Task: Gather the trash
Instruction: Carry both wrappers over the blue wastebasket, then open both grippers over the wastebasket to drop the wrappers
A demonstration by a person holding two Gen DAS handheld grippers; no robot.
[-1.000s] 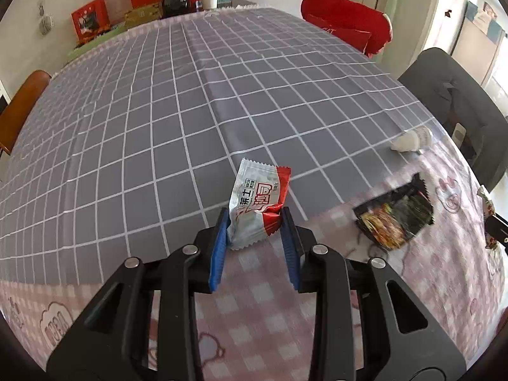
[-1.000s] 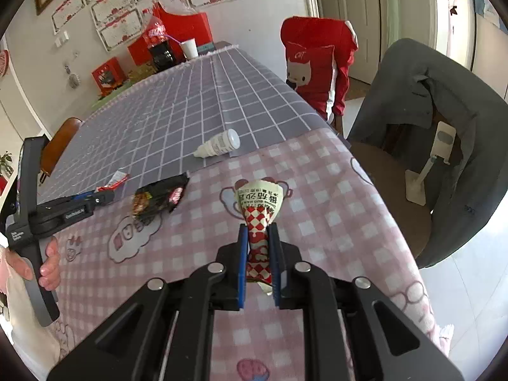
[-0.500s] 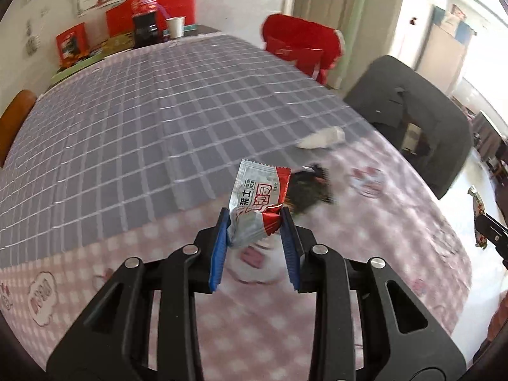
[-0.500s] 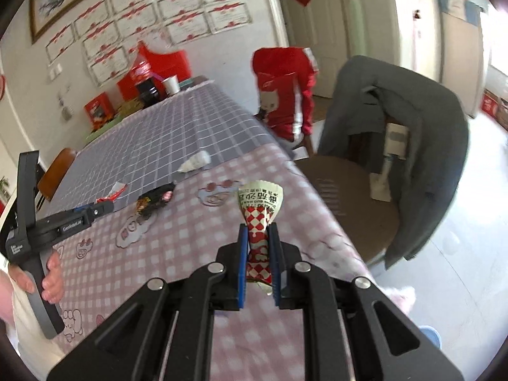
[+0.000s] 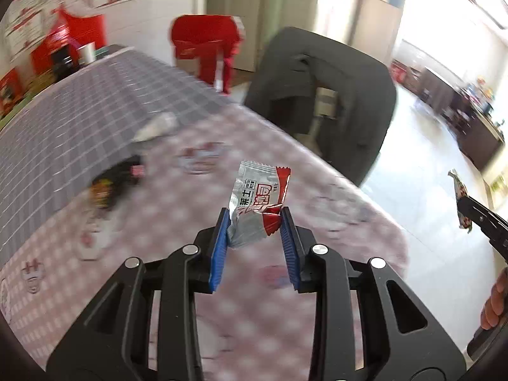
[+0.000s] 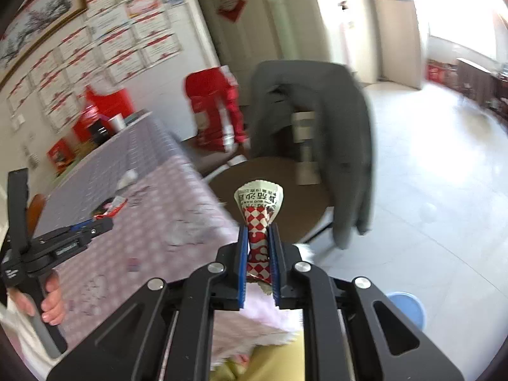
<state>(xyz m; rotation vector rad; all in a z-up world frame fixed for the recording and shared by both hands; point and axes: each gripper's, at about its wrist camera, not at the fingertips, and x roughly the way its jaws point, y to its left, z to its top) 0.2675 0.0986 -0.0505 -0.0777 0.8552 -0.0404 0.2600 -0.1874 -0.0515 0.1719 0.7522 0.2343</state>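
My left gripper [image 5: 255, 220] is shut on a silver and red candy wrapper [image 5: 258, 200] and holds it above the pink checked tablecloth [image 5: 177, 222]. My right gripper [image 6: 257, 238] is shut on a red-and-white checked snack wrapper [image 6: 259, 219], past the table's right edge, in front of a round brown stool [image 6: 279, 197]. A black snack wrapper [image 5: 111, 181] and a small white bottle [image 5: 155, 127] lie on the table. The right gripper also shows at the right edge of the left wrist view [image 5: 460, 203]. The left gripper shows in the right wrist view [image 6: 101, 222].
A chair draped with a grey coat [image 5: 327, 101] stands at the table's right side, a red chair [image 5: 206, 47] behind it. A blue round bin [image 6: 408, 309] sits on the floor at lower right. Red boxes and a paper cup [image 5: 87, 52] stand at the table's far end.
Both grippers have swung right, away from the table's middle toward its right edge and the floor, each still holding its wrapper. The blue bin has come into the right wrist view.
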